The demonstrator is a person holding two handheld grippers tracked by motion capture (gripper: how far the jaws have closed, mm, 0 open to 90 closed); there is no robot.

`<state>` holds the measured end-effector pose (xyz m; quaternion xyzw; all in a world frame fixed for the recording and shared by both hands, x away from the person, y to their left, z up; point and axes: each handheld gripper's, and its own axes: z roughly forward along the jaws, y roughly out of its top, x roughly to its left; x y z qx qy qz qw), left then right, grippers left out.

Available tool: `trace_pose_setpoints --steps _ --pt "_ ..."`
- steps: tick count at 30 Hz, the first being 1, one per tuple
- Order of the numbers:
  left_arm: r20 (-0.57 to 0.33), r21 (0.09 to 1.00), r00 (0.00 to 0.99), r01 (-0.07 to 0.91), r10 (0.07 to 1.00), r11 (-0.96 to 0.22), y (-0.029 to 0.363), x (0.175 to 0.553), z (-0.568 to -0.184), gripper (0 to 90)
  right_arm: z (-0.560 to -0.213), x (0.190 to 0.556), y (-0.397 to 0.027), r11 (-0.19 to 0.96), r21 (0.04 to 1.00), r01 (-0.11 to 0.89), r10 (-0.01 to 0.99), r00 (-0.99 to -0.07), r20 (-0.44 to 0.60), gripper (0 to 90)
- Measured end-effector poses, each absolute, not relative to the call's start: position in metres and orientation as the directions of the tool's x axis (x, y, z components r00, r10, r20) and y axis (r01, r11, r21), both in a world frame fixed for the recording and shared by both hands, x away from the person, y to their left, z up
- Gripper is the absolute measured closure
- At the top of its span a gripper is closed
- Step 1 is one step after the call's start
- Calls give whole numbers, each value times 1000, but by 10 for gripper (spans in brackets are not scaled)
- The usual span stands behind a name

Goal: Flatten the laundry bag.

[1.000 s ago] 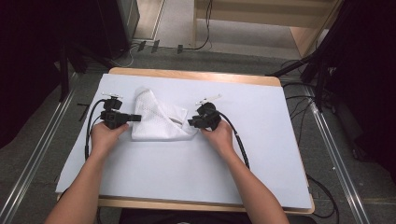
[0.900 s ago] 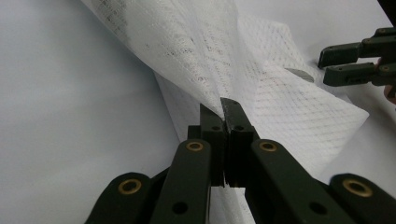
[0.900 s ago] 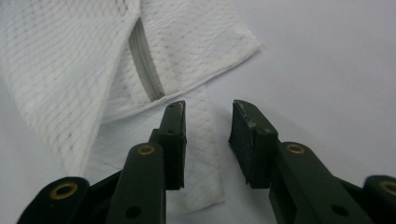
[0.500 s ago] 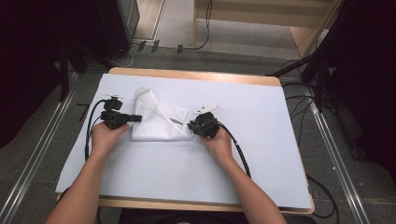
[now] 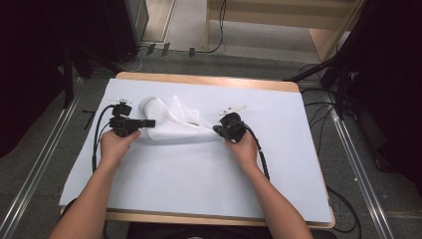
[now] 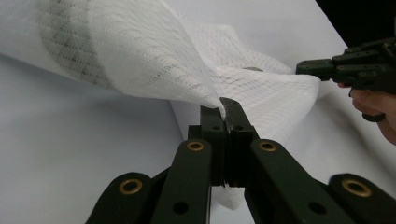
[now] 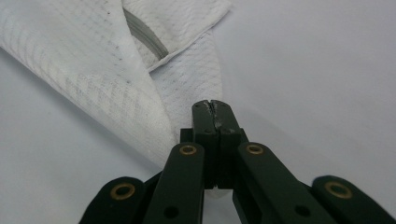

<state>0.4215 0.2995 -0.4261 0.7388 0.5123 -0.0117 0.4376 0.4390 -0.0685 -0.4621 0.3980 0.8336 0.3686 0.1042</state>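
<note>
Looking along your right gripper (image 7: pixel 214 106), you have its fingers pressed together on a corner of the white mesh cloth (image 7: pixel 93 79); how much fabric lies between them is hidden, for just a thin crease shows at the tips. Your left gripper (image 6: pixel 225 105) is likewise clamped on an edge of the cloth (image 6: pixel 154 60), whose lower part is covered by the gripper's own linkage. A grey strip (image 7: pixel 145 33) inside a fold is partly covered, and what it is cannot be made out.

From the high view, the right gripper's (image 5: pixel 219 130) fingers have just been closing, with the cloth corner between them, and your right hand (image 5: pixel 242 148) now sits farther out to the right than a second ago. The cloth (image 5: pixel 171 124), then a compact bundle, is now drawn out between the two grippers. Your left gripper (image 5: pixel 149 123) stays where it was.

The cloth lies on the white sheet (image 5: pixel 199 189) covering the counter (image 5: pixel 209 79), toward the far left-centre. Its long axis runs left to right across the counter, narrowing to a point at the right gripper, with a loose fold standing up behind the left end.
</note>
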Motion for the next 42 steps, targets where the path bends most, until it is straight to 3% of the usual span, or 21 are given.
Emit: trace_pose_setpoints --steps 10,15,20,23,24,30,33,42 --pt "-512 610 556 772 654 -179 249 413 -435 898 -463 441 -117 359 675 644 811 -574 117 900" --pt "-485 595 574 770 660 -233 235 409 -439 878 -470 441 -126 341 665 665 827 -548 125 900" --pt "-460 597 578 763 674 -247 243 406 -434 772 -470 440 -130 332 666 668 819 -554 147 900" --pt "-452 605 574 760 682 -239 252 404 -430 749 -469 439 -131 336 671 661 812 -564 149 890" --pt "-453 604 571 761 684 -235 255 404 -428 719 -464 438 -130 340 687 642 809 -572 134 835" --pt "-448 632 558 750 698 -194 267 407 -419 663 -450 433 -122 328 734 595 789 -599 134 823" --pt "-405 643 559 736 724 -209 269 408 -415 569 -447 432 -115 341 726 597 770 -620 149 822" --pt "-316 666 515 719 797 -201 282 450 -410 431 -449 429 -114 365 695 620 756 -633 167 822"
